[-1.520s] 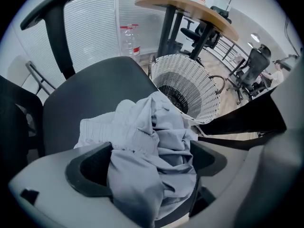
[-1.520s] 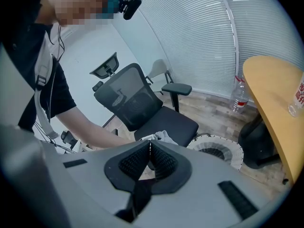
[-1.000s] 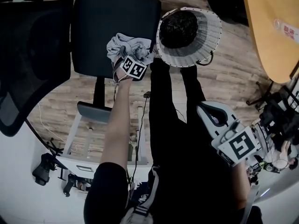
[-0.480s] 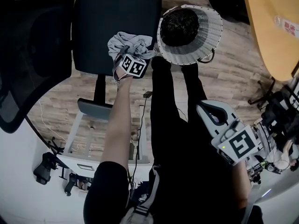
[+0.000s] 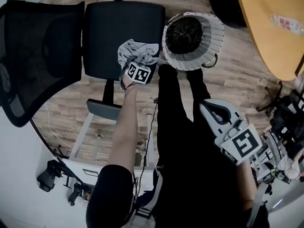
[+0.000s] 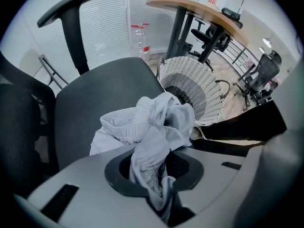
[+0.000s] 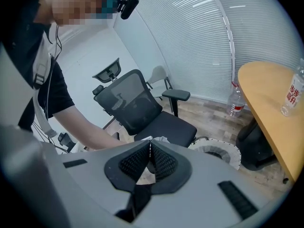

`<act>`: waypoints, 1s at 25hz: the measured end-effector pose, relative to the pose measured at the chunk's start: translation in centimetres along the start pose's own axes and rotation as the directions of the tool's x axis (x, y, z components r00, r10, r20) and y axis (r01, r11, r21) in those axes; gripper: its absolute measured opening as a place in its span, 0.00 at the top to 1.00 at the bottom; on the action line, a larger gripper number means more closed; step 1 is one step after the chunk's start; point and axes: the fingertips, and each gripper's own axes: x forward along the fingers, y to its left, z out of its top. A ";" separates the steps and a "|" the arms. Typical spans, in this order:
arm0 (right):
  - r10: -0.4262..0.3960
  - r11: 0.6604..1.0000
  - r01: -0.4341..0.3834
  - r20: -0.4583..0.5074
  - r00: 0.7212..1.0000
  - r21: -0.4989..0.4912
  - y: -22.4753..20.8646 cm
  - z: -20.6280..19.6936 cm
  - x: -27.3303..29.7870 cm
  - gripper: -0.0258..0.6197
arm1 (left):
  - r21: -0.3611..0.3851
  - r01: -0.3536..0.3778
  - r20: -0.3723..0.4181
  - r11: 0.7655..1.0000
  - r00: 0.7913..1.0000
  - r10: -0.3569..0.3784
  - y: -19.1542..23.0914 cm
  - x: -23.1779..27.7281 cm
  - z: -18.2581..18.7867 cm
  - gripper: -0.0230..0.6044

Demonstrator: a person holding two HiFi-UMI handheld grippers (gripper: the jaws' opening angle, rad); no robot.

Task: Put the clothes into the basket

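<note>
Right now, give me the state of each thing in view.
Left gripper: jaws closing, cloth pinched between them.
Right gripper: shut, empty.
Cloth: bunched, trailing onto the chair seat.
Basket: upright on the floor, beside the chair.
Bottle: upright on the floor.

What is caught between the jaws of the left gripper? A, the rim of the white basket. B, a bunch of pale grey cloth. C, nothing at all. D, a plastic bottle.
B: in the left gripper view the jaws of the left gripper are closing on a fold of the grey cloth, and the rest of it lies bunched on the chair seat.
</note>
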 end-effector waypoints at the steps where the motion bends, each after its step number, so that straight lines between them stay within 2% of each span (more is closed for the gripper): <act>1: 0.001 1.000 0.000 0.013 1.000 -0.009 0.2 0.3 -0.2 0.93 | -0.003 0.002 0.001 1.000 1.000 -0.002 -0.1 -0.6 -0.1 0.82; 10: 0.012 0.999 -0.005 0.148 0.989 -0.048 0.9 3.5 -2.5 0.93 | -0.076 -0.025 0.025 0.997 0.999 0.027 -0.7 -7.2 -0.2 0.83; 14: 0.010 0.997 0.006 0.197 0.980 -0.077 1.3 4.7 -3.7 0.93 | -0.048 -0.028 0.050 0.998 0.998 0.030 -1.6 -10.1 -0.1 0.83; 19: -0.029 0.997 0.048 0.257 0.966 -0.065 0.2 5.1 -5.5 0.93 | -0.046 -0.064 0.131 0.997 0.989 0.070 -1.4 -13.3 1.1 0.83; 25: -0.075 0.995 0.091 0.315 0.946 -0.037 -1.6 5.0 -7.7 0.93 | 0.042 -0.066 0.186 0.997 0.981 0.058 -3.5 -16.5 2.4 0.83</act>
